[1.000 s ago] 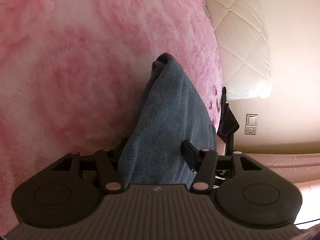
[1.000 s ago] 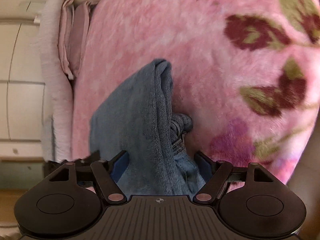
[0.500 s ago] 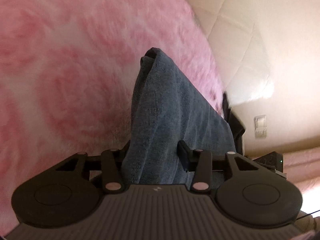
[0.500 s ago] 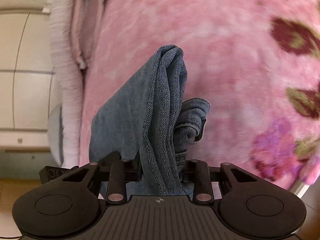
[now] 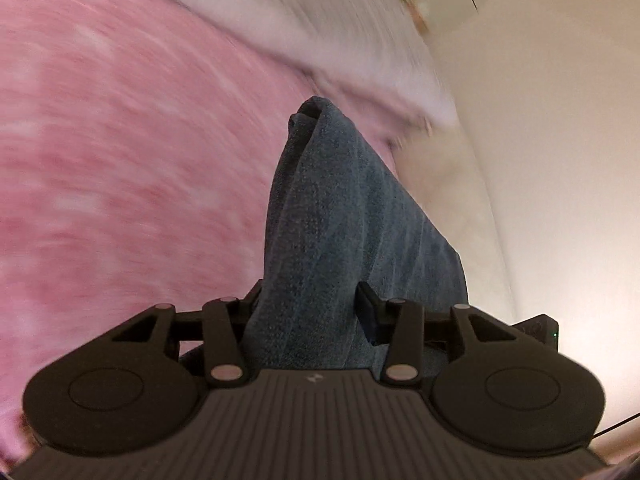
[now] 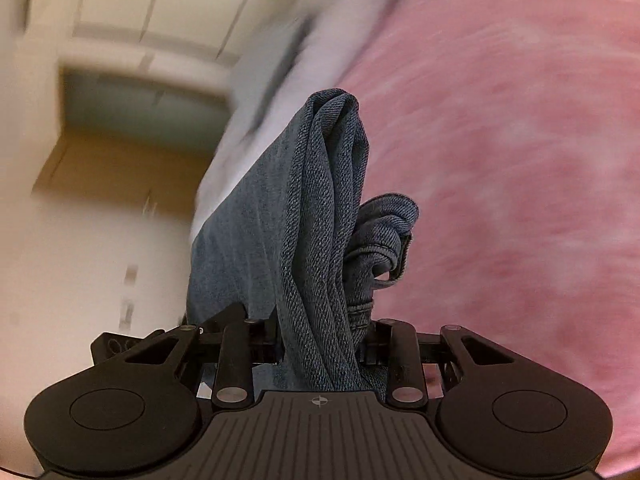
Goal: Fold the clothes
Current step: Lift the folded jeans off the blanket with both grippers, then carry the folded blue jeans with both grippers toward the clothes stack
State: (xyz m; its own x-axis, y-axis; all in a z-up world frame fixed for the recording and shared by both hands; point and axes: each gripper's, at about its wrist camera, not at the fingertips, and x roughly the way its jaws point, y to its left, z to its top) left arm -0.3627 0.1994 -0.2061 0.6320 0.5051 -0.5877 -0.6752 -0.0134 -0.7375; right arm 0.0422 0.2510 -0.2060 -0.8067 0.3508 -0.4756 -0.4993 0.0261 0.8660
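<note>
The blue denim jeans (image 5: 340,220) hang bunched between the fingers of my left gripper (image 5: 310,308), which is shut on them above the pink blanket (image 5: 120,160). In the right wrist view my right gripper (image 6: 322,336) is shut on another part of the same jeans (image 6: 304,208). Thick folds rise up and a rolled hem or waistband (image 6: 380,232) sticks out to the right. Both ends are lifted off the bed. The fingertips are mostly hidden by cloth.
The pink fluffy blanket (image 6: 520,140) covers the bed. A white quilted edge (image 5: 360,40) and a cream wall (image 5: 560,160) lie to the right in the left wrist view. White cupboards (image 6: 120,20) and a wooden floor (image 6: 120,160) show to the left in the right wrist view. The background is motion-blurred.
Both grippers closed on the jeans, the right from clearly open to shut. Both have swung with the jeans toward the bed's edge. The views now show wall and cupboards.
</note>
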